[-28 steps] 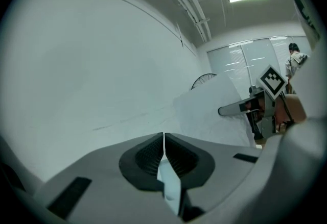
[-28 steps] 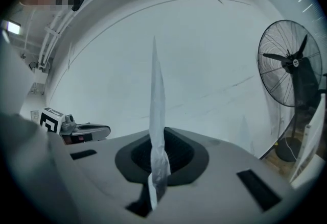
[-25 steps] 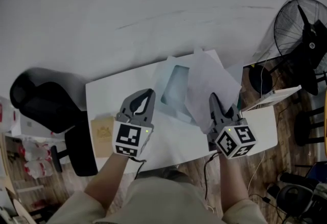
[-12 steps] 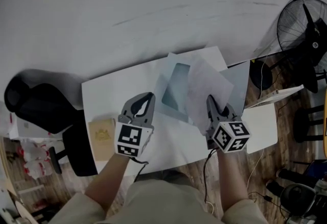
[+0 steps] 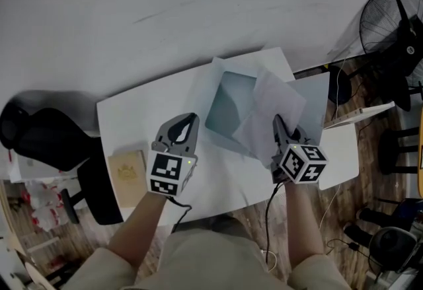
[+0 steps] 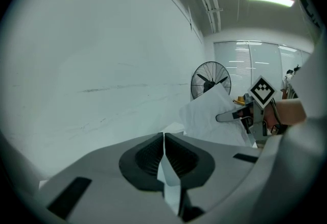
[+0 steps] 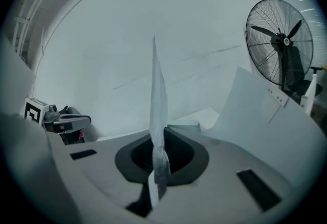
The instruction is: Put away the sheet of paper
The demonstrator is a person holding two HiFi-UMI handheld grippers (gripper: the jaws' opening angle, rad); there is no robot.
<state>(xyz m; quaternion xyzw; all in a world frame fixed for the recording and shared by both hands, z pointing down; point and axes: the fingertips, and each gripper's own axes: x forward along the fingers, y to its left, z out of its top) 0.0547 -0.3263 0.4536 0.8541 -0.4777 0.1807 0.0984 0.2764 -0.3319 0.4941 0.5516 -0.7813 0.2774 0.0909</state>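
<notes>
The right gripper point(image 5: 281, 126) pinches the sheet of paper point(image 5: 277, 100) by its near edge, and the sheet stands just right of the folder point(image 5: 231, 100). The left gripper point(image 5: 191, 121), jaws pressed on what looks like the folder's thin edge, is at its left side.

The sheet of paper point(image 5: 277, 100) and worktop point(image 5: 139, 123) are shown white, the folder point(image 5: 228, 107) pale blue, perhaps translucent. The left hand-held gripper point(image 5: 192, 118) and right hand-held gripper point(image 5: 277, 121) are marked with black-and-white squares.
</notes>
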